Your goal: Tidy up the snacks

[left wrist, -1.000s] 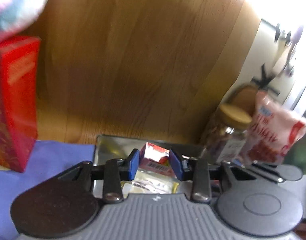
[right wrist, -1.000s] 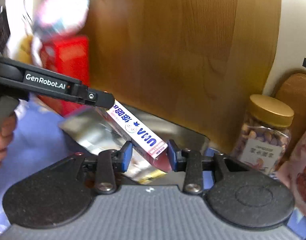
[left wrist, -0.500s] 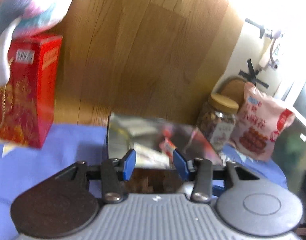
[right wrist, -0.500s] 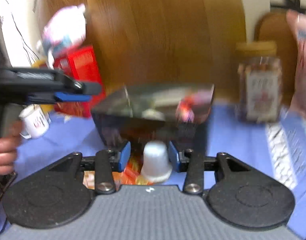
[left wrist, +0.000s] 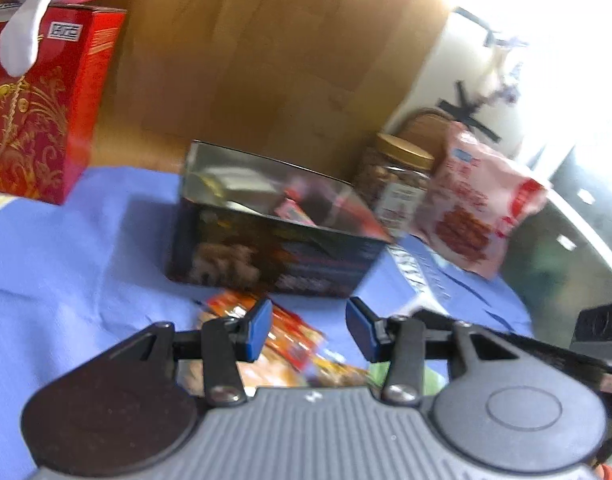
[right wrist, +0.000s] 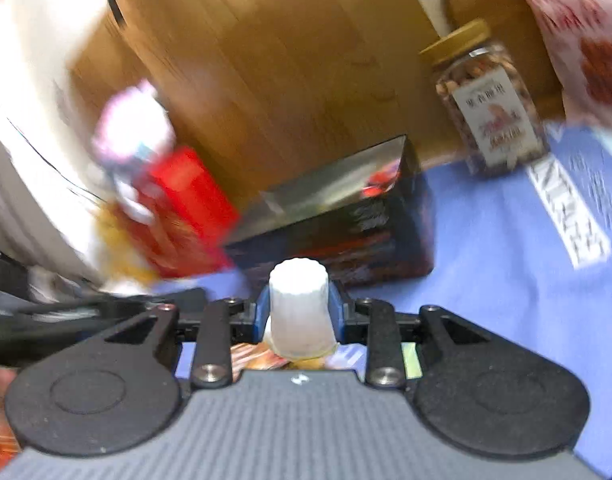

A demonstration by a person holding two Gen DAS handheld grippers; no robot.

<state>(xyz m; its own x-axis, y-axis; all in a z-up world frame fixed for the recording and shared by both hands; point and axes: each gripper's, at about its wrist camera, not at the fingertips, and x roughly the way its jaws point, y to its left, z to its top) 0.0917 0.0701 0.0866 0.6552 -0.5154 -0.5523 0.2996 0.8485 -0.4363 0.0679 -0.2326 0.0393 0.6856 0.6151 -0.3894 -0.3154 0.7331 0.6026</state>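
A dark open snack box (left wrist: 273,252) stands on the blue cloth, with small packets inside; it also shows in the right wrist view (right wrist: 346,236). My left gripper (left wrist: 308,330) is open and empty, in front of the box and above loose orange and red snack packets (left wrist: 289,340). My right gripper (right wrist: 298,310) is shut on a small white upside-down cup (right wrist: 299,312), held in front of the box. More packets (right wrist: 257,360) lie under it.
A red gift box (left wrist: 37,112) with a plush toy on top stands at the left. A nut jar (left wrist: 398,184) and a pink snack bag (left wrist: 478,208) stand right of the box. A wooden panel (left wrist: 265,60) rises behind.
Both grippers have pulled back from the box. The left one let go of the small pink box inside it. The right one closed on the white cup and tilted.
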